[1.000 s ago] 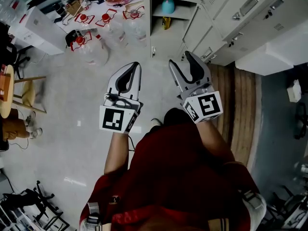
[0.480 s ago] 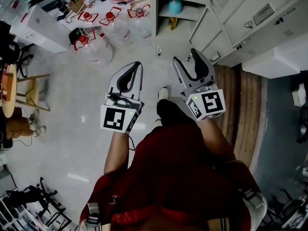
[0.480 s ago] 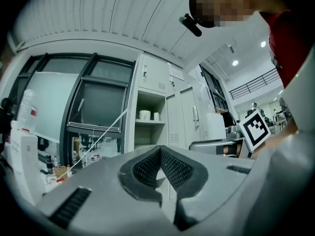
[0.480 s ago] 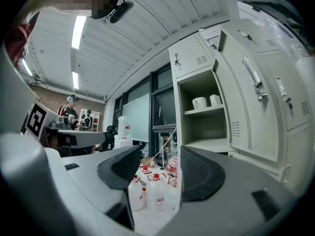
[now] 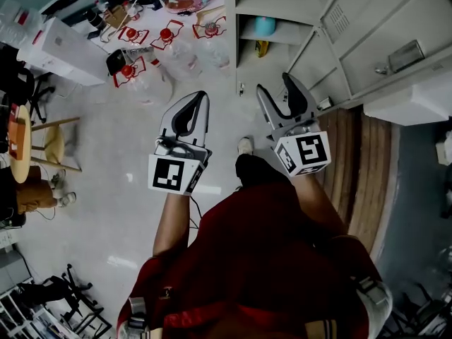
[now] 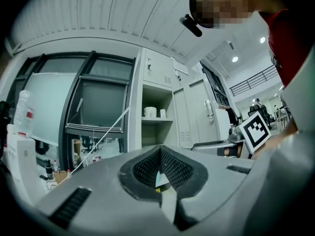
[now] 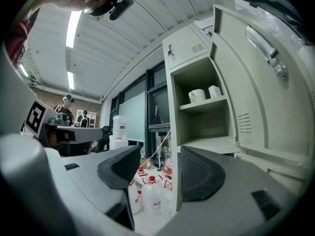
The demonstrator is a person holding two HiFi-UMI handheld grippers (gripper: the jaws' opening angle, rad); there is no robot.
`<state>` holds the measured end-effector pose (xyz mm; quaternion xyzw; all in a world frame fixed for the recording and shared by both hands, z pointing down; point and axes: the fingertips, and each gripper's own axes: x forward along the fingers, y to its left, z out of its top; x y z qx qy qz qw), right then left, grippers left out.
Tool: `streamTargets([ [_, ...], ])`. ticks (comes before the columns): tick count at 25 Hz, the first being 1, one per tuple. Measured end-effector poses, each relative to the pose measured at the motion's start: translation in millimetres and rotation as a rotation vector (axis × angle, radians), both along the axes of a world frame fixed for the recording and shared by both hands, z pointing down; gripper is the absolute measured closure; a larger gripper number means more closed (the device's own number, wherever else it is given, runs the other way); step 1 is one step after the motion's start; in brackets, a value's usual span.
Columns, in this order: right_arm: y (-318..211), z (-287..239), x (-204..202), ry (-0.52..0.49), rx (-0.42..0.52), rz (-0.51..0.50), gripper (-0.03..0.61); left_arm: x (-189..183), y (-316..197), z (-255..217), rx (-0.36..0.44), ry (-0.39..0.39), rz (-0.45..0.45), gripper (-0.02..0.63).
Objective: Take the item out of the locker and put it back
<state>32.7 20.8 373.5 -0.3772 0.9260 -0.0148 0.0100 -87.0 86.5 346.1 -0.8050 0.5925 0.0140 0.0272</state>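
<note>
The open locker (image 5: 279, 9) stands ahead of me, with a blue item (image 5: 264, 25) on one shelf and a yellow one (image 5: 262, 47) below it. In the gripper views the same locker (image 7: 197, 127) shows two white cups (image 7: 204, 94) on an upper shelf (image 6: 157, 120). My left gripper (image 5: 200, 94) is shut and empty, held level in front of my chest. My right gripper (image 5: 275, 82) is beside it, open, with nothing between its fingers (image 7: 125, 168). Both are short of the locker and touch nothing.
The locker door (image 7: 251, 87) hangs open on the right. Several large water bottles (image 5: 145, 73) with red caps stand on the floor to the left of the locker, near a white box (image 5: 60, 48). A stool (image 5: 49, 143) is at far left. A wooden floor strip (image 5: 357, 168) runs on the right.
I have stepped closer to the locker; it and the bottles have slid down and right in the head view. Both grippers keep the same pose in front of me.
</note>
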Motion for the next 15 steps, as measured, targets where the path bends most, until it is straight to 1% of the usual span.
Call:
streamTargets([
  [5, -40.3, 6.2, -8.1, 0.008, -0.018, 0.014, 0.35, -14.6, -42.1, 3.5, -0.015, -0.003, -0.014, 0.607],
  [9, -72.3, 17.9, -8.6, 0.022, -0.03, 0.042, 0.35, -19.0, -73.5, 13.5, -0.023, -0.007, -0.008, 0.607],
  [13, -100.0, 29.8, -6.9, 0.052, -0.034, 0.073, 0.345, -21.5, -100.3, 20.0, -0.008, -0.01, 0.002, 0.607],
  [15, -114.0, 36.5, -7.1, 0.064, -0.04, 0.083, 0.342, -21.8, -114.6, 22.3, -0.017, -0.014, 0.002, 0.607],
])
